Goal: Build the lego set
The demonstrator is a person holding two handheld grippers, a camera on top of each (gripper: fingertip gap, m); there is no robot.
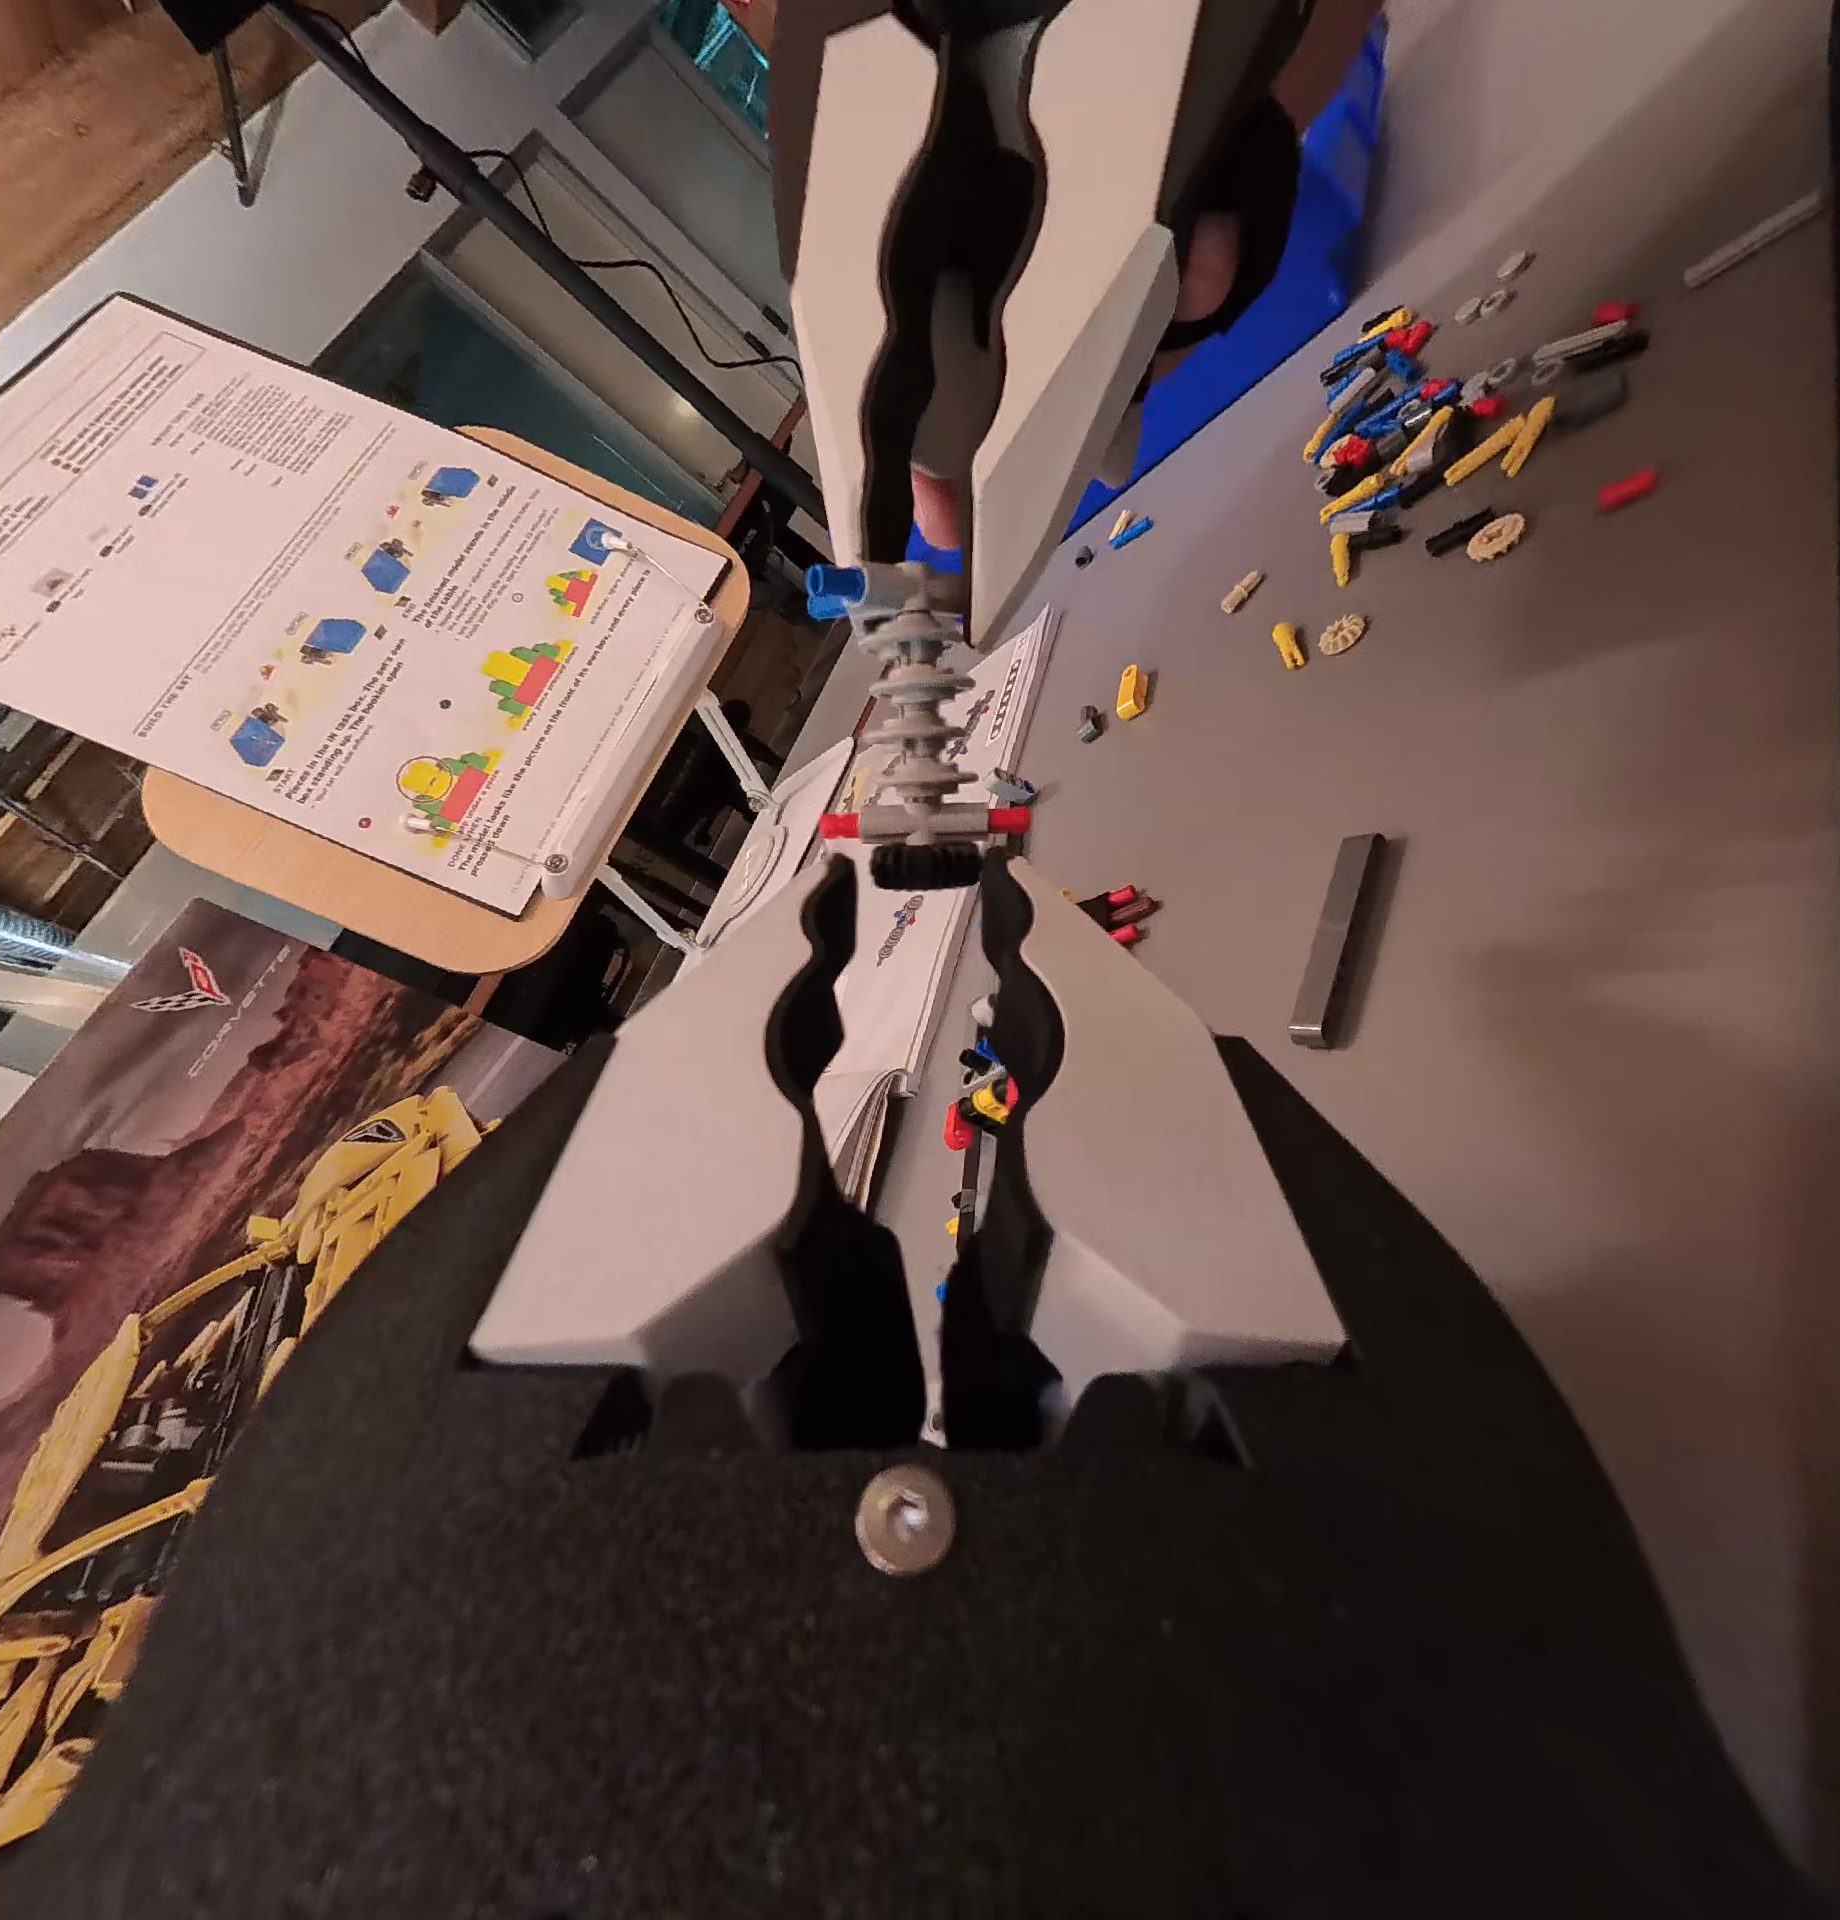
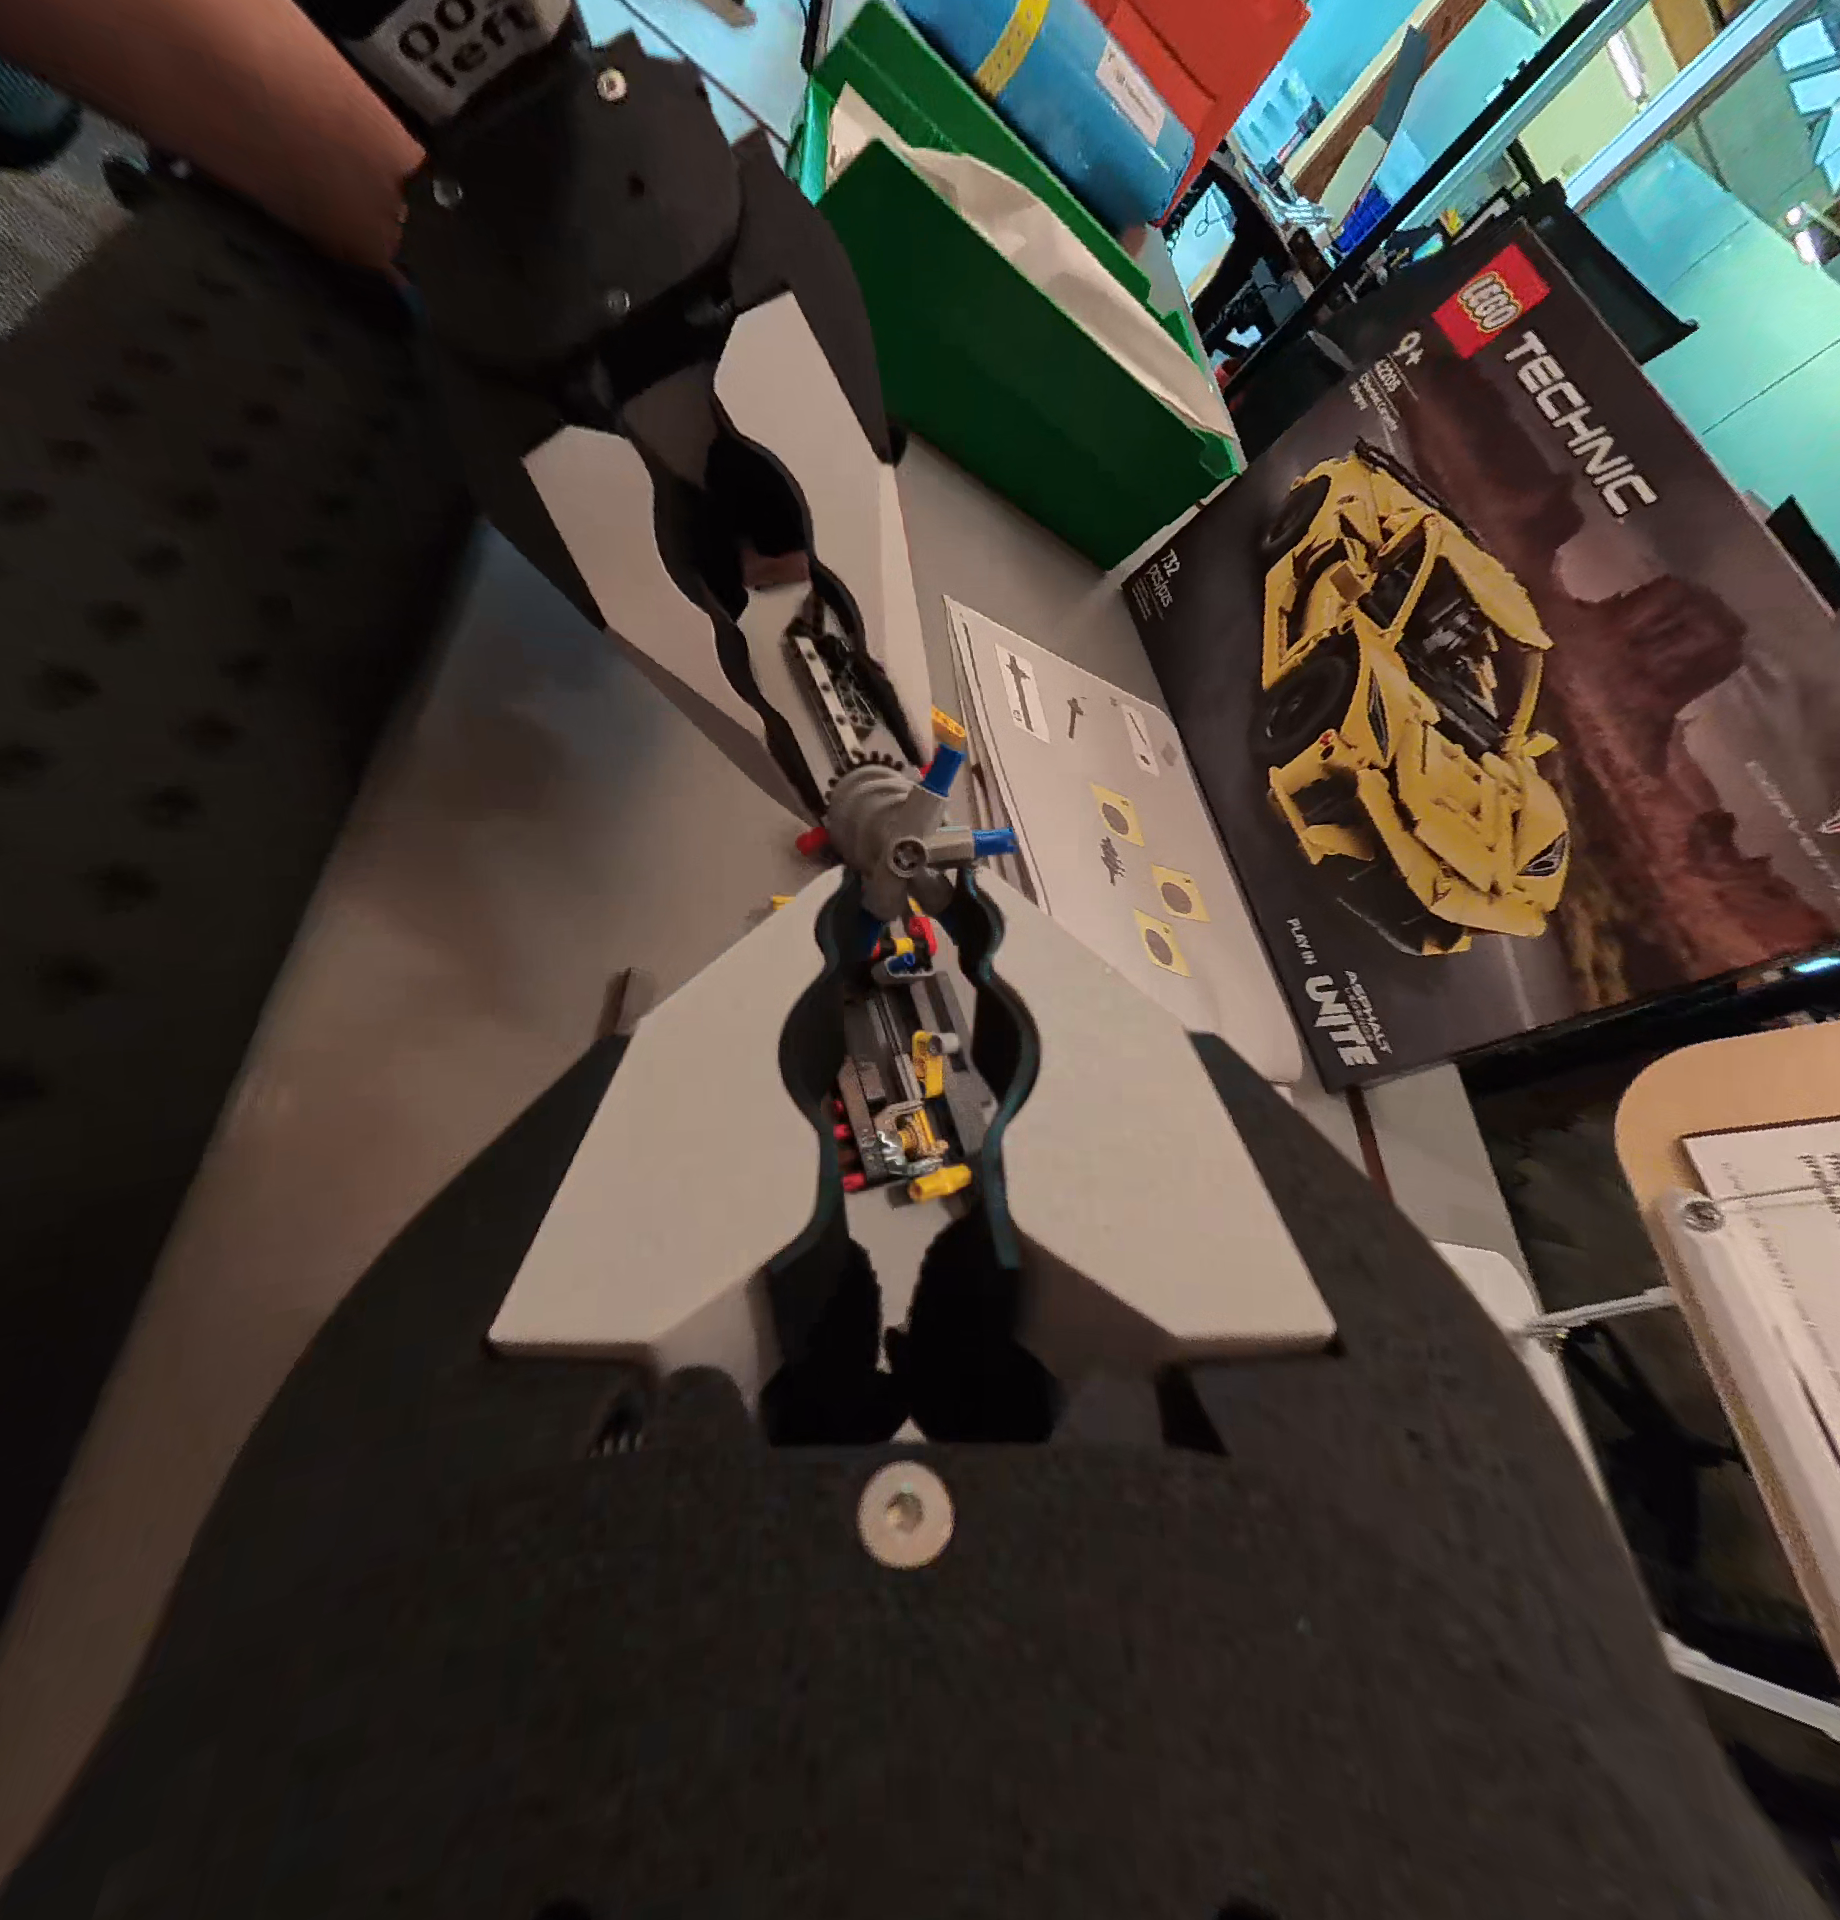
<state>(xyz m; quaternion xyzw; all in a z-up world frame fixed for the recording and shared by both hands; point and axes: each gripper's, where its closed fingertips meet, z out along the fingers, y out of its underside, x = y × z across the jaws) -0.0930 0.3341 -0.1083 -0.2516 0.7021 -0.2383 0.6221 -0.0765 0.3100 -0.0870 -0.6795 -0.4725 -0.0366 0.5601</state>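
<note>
Left wrist view, your left gripper (image 1: pixel 916 868) is pinching the grey gear assembly (image 1: pixel 916 717) above the table (image 1: pixel 1518 935), right wrist view, your right gripper (image 2: pixel 900 883) is clamping that assembly's opposite end, beside the booklet (image 2: pixel 1082 790).

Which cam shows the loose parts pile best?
Left wrist view. The loose parts pile lies in the open on the grey table, upper right, with separate yellow, blue, red and grey pieces visible. Right wrist view does not show it, only the box, booklet and grippers.

Left gripper (image 1: pixel 916 868) and right gripper (image 2: pixel 900 883) meet tip-to-tip, jaws narrowed.
</note>
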